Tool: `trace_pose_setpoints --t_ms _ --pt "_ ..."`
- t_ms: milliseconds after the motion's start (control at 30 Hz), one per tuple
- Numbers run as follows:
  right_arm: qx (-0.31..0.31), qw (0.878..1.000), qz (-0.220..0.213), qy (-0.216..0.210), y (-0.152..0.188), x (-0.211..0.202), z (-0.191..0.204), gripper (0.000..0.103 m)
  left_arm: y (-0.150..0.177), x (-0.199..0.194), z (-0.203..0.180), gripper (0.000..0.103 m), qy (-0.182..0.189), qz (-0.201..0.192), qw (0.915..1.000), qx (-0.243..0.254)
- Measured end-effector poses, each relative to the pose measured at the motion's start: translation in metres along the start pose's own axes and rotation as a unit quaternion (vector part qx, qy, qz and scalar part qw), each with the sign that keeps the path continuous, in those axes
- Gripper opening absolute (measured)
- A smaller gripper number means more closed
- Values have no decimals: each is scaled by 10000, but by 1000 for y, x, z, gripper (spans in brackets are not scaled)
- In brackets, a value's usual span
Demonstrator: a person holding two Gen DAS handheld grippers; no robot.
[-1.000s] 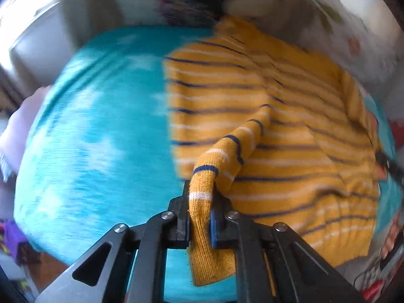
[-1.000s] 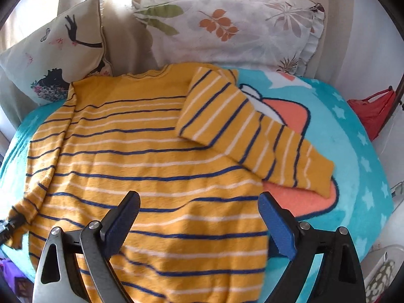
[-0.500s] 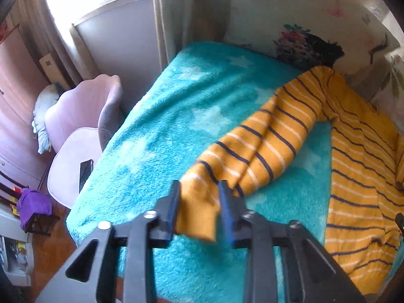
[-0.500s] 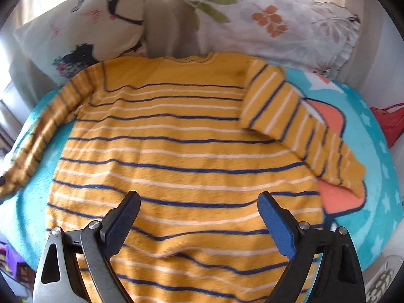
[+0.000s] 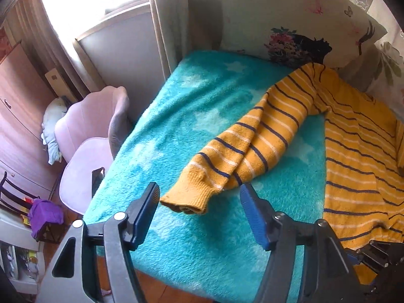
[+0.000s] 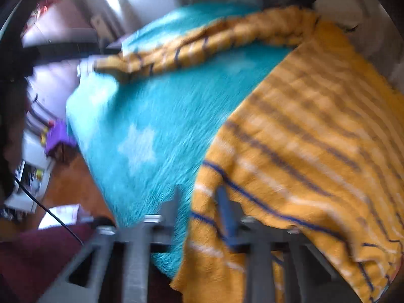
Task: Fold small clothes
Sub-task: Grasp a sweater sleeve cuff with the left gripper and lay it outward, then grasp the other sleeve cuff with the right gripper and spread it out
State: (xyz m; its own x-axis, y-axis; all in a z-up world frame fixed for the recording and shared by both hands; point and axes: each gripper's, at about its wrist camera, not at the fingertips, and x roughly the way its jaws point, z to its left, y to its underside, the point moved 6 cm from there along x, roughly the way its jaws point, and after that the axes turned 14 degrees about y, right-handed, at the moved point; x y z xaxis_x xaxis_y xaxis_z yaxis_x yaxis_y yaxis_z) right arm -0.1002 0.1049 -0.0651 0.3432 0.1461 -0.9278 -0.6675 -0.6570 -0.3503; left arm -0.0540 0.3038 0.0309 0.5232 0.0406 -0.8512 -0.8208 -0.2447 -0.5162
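The left gripper stands with its jaws wide apart at the bottom of its own view, holding nothing; the cuff of the sleeve lies just ahead of the blue pads, loose on the teal blanket. That sleeve runs up and to the right, spread outward to the shoulder of the yellow striped sweater, whose body fills the right side of the frame, its collar near the pillow at the top.

In the right wrist view, blurred by motion, the right gripper sits at the bottom centre with its fingers narrowed around the sweater's lower corner, the cloth passing between them; it looks clenched on the hem.

As I judge it, the folding has barely begun: the garment is laid out, one sleeve spread, and no fold is yet visible. The sleeves and body are all left to fold.
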Motion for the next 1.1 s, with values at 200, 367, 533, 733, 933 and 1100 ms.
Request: trace_pose_setpoints --t_ms 200,367,533,733,933,1100 --pt "152 9957 154 -904 -18 5 19 25 0 -15 5 68 -73 -121 9999 -21" --pt "-422 9906 -13 -1299 -13 -5 65 16 3 -17 -3 68 -126 -123 9998 29" --pt "103 9964 -228 -808 -9 -12 16 38 9 -18 -26 68 -56 -47 9999 129" --pt "1883 9805 -532 204 37 -56 -133 54 14 -25 -63 73 179 -126 9996 159" --pt "4306 8795 -414 1984 155 -106 -320 64 26 -24 -101 73 381 -31 9992 123" --pt "5465 8088 -191 2163 243 -121 -417 65 32 -23 -129 73 470 27 9989 78"
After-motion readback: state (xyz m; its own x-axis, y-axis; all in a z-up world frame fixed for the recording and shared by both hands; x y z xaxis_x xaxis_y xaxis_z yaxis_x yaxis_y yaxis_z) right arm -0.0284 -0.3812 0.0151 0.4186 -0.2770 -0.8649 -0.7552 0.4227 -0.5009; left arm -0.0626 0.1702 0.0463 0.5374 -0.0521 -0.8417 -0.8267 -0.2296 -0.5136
